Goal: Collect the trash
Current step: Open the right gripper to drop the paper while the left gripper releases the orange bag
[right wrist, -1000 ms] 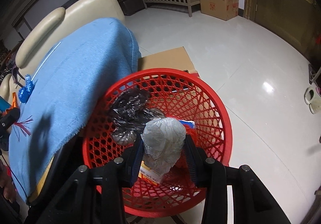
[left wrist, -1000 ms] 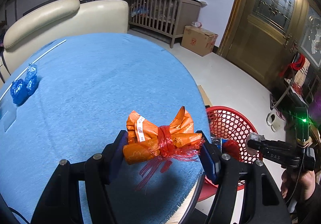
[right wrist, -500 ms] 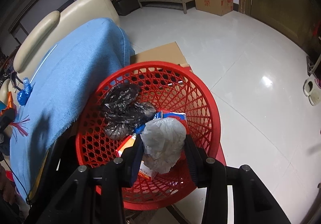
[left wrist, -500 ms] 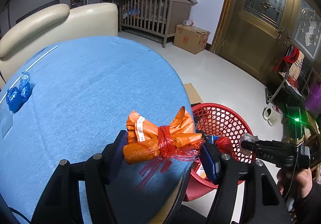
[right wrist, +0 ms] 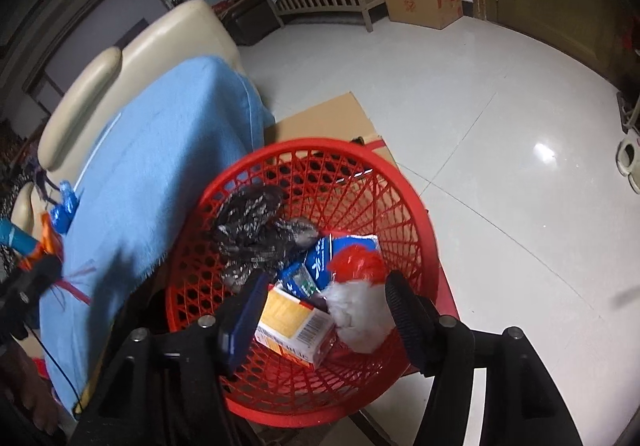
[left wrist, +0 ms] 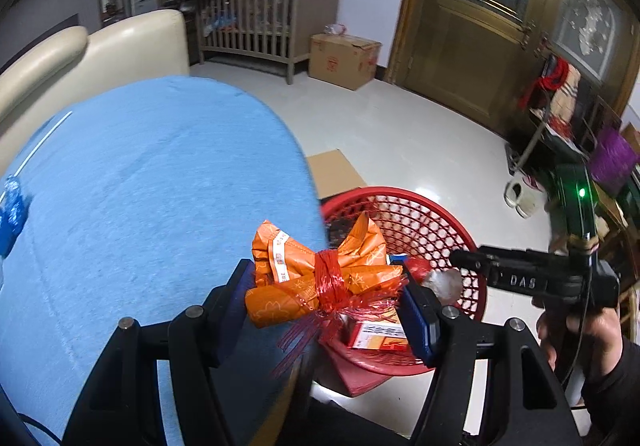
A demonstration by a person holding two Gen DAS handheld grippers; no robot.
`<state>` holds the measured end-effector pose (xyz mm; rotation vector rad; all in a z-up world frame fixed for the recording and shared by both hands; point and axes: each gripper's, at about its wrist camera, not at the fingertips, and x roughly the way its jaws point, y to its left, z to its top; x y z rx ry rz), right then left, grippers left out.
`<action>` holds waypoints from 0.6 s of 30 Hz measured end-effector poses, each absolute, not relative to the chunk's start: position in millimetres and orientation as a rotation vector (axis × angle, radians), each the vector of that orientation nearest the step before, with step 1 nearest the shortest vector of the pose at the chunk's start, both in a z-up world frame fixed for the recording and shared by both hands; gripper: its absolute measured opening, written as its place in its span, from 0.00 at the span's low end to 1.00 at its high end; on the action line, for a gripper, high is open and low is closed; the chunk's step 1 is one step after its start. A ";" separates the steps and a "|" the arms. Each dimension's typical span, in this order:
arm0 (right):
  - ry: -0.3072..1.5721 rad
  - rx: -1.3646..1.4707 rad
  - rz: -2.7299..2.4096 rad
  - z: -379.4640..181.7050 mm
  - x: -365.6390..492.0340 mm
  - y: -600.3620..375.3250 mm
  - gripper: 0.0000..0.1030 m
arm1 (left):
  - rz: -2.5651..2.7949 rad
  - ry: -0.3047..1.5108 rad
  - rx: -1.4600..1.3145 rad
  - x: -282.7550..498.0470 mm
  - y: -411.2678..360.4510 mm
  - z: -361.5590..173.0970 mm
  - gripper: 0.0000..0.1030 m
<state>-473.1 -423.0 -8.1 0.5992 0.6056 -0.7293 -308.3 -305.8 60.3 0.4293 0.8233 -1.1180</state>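
The letters "DAS" stand in white on the side of the black right gripper (left wrist: pixel 460 260).

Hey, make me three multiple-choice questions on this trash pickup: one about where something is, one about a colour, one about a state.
1. Where is the blue crumpled wrapper?
A. on the blue cloth
B. in the basket
C. on the floor

2. What colour is the basket?
A. green
B. red
C. white

3. What is the left gripper doing?
A. hanging empty
B. resting on the floor
C. gripping the orange packet

Answers: 1 A, it lies on the cloth's far side. 2 B, red mesh. 3 C, both pads press it.
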 end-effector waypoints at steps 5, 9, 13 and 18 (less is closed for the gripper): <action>0.549 0.626 -0.749 -1.6 -485.3 -429.6 0.63 | -1.187 0.840 0.473 -320.2 -324.7 55.1 0.67; 0.521 0.639 -0.762 3.0 -492.7 -433.9 0.63 | -1.234 0.867 0.506 -326.8 -339.5 48.4 0.67; 0.476 0.645 -0.788 8.3 -504.4 -437.4 0.63 | -1.263 0.869 0.541 -335.3 -349.4 42.0 0.67; 0.407 0.671 -0.824 16.8 -521.2 -445.3 0.63 | -1.240 0.882 0.593 -338.2 -361.8 32.1 0.67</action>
